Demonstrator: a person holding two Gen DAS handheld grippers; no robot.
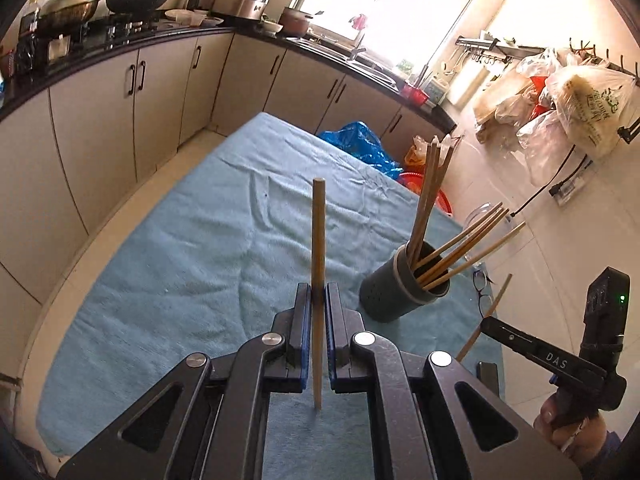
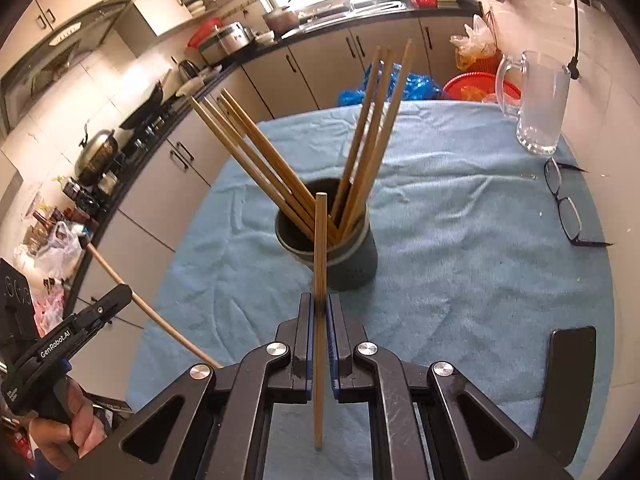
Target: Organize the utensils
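My left gripper is shut on a wooden chopstick that stands upright between the jaws, over the blue towel. A dark round holder with several chopsticks stands to its right. My right gripper is shut on another chopstick, held upright just in front of the holder. The left gripper and its chopstick show at the left of the right wrist view. The right gripper with its chopstick shows at the right of the left wrist view.
A glass mug and black glasses lie at the towel's right side. A dark phone lies at the near right edge. Kitchen counters with pans run along the back. Plastic bags hang on the right wall.
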